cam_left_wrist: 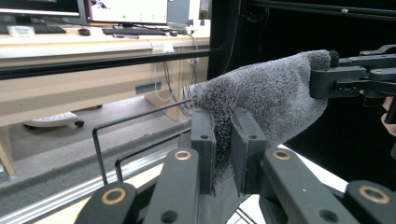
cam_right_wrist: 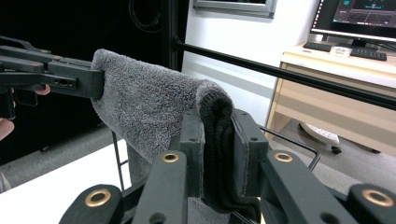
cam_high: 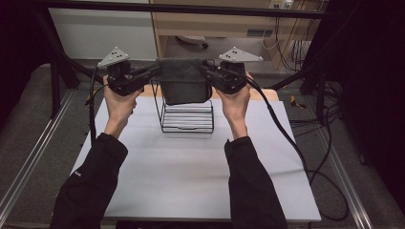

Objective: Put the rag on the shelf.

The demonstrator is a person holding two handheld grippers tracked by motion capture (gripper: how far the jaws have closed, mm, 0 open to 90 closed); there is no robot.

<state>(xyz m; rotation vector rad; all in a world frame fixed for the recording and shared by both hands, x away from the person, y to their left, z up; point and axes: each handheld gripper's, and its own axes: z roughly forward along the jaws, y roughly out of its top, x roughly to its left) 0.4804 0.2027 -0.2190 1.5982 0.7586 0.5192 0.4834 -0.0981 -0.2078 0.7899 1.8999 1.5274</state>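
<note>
Clamping opposite top corners, both the left gripper (cam_high: pixel 152 71) and right gripper (cam_high: pixel 204 67) jaws pinch the grey towel (cam_high: pixel 184 81), seemingly taut.

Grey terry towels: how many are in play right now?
1. The grey terry towel hangs stretched between the left gripper and right gripper, above the black wire rack. Another could hide behind it.
</note>
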